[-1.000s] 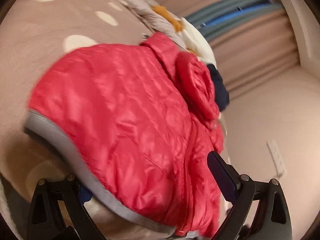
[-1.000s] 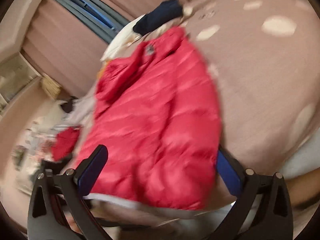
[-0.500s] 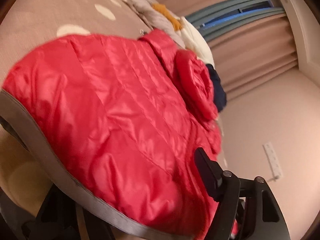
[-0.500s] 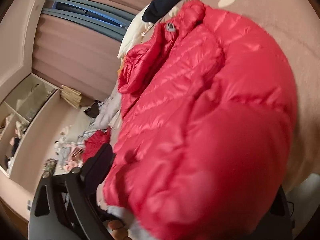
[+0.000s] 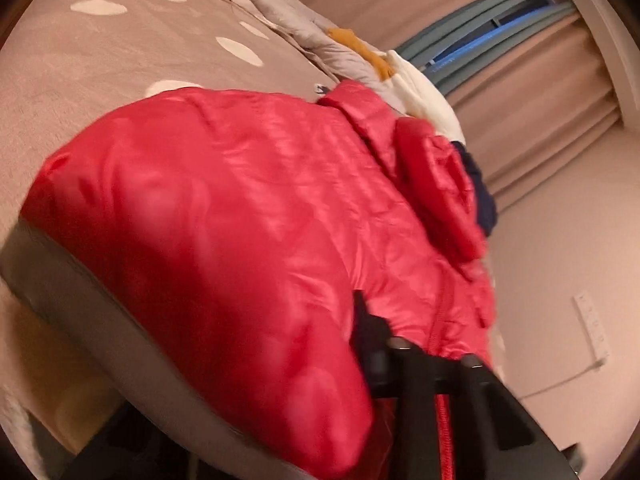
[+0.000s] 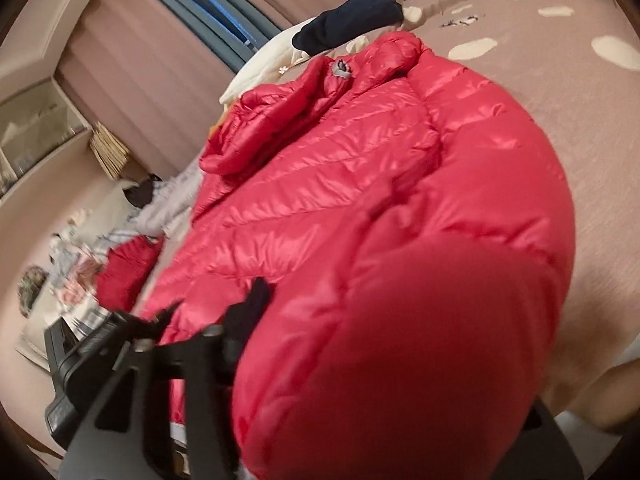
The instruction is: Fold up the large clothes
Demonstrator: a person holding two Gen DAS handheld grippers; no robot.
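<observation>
Subject: red quilted down jacket (image 5: 256, 216), lying on a beige bedcover (image 5: 100, 80) with pale spots, collar (image 6: 360, 68) toward the far edge where a pile of other clothes (image 5: 360, 52) sits by the curtains. Its grey-bound hem (image 5: 120, 320) is at the near edge.

Change observed: a second ago both tools stood wide, one at each end of the hem, the jacket flat. Both have just been closing with the hem between their jaws.

Left gripper (image 5: 304, 380): closed on the hem at the zip side. Only one finger shows, pressed into the fabric; the other is buried under it.

Right gripper (image 6: 320, 352): closed on the opposite hem corner. One finger shows against the quilting, and the fabric has bulged up close to the lens, hiding the other. The bulge suggests a full bite, though pad contact on the hidden side cannot be confirmed.

Assessment: both hem corners appear secured, so the grasp step is done and the fold itself not yet begun. The likely next move is carrying the hem toward the collar. The shell looks slick and puffy; slippage is the risk.
</observation>
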